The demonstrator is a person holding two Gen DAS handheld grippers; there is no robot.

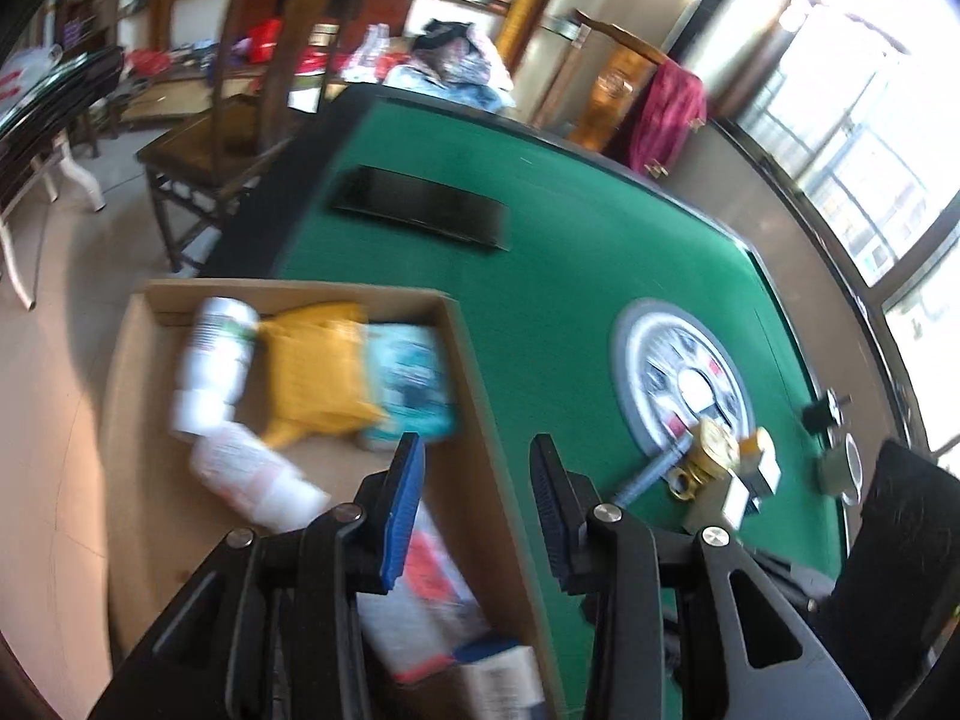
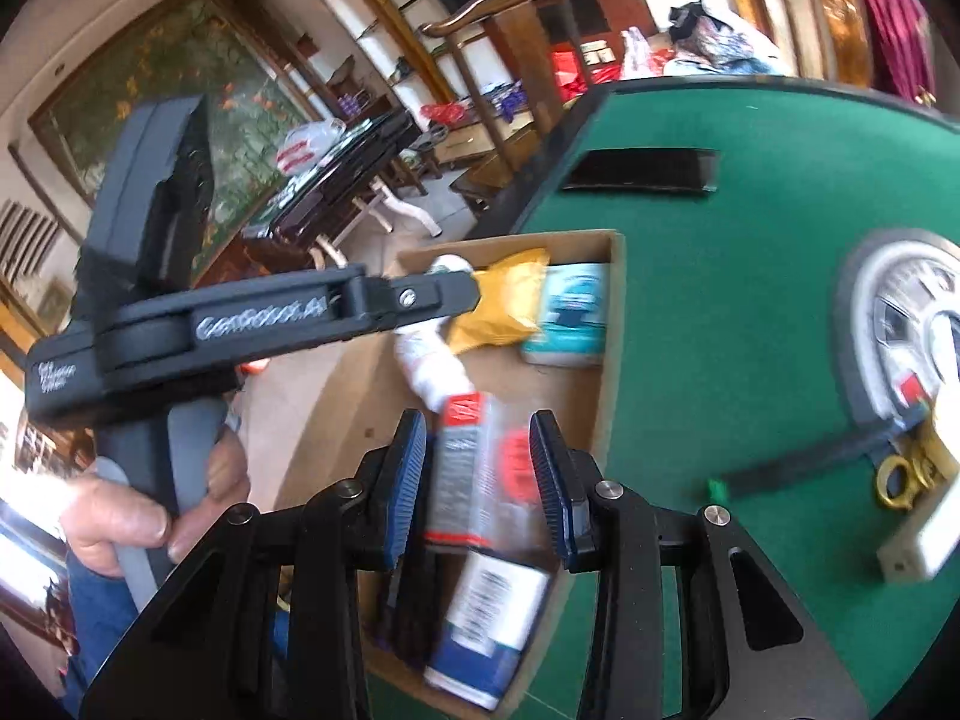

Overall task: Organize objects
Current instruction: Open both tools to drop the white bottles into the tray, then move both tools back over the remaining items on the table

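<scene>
A: Left gripper (image 1: 477, 483) fingers stood apart with nothing between them, over the wall of the cardboard box (image 1: 480, 372). Right gripper (image 2: 478, 468) likewise apart, empty.

B: Box contents?

A: Tube (image 2: 480, 468) nearest, then white bottle (image 1: 213, 360), yellow pouch (image 1: 318, 372), teal pack (image 1: 411, 378). Box sat on the green table (image 1: 570, 252); padlock (image 1: 711, 459) beside it.

Both tongs, left (image 1: 477, 480) and right (image 2: 478, 462), tilt downward, jaws parted, empty
</scene>
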